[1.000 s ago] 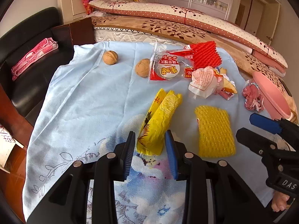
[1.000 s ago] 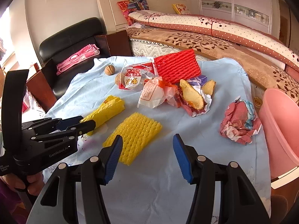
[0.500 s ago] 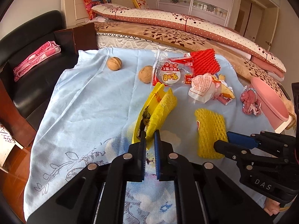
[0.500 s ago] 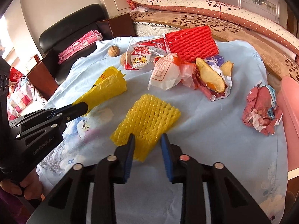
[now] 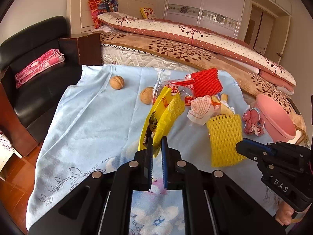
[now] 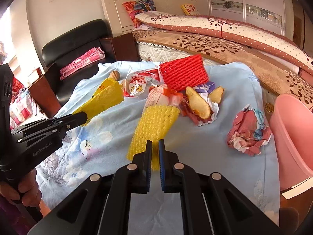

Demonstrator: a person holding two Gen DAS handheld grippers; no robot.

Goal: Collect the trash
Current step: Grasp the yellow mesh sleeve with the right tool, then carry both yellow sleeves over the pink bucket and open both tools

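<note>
My left gripper [image 5: 156, 145] is shut on a yellow plastic wrapper [image 5: 166, 115] and holds it lifted off the blue cloth. It also shows in the right wrist view [image 6: 103, 99]. My right gripper [image 6: 154, 146] is shut on a yellow foam net [image 6: 154, 125] and holds it raised; the net also shows in the left wrist view [image 5: 225, 137]. Other trash lies on the cloth: a red foam net [image 6: 183, 72], a snack packet [image 6: 138, 84], a white and orange wrapper [image 5: 201, 108], fruit peel on paper [image 6: 199, 103] and crumpled pink paper [image 6: 248, 133].
A pink bin [image 6: 293, 129] stands at the table's right edge. Two walnuts [image 5: 116, 81] [image 5: 146, 98] lie at the far left of the blue cloth [image 5: 88, 121]. A black chair [image 5: 35, 74] is to the left, a bed [image 5: 185, 45] behind.
Both grippers closed, the left on the yellow wrapper and the right on the yellow foam net. Both pieces have since been lifted off the cloth.
</note>
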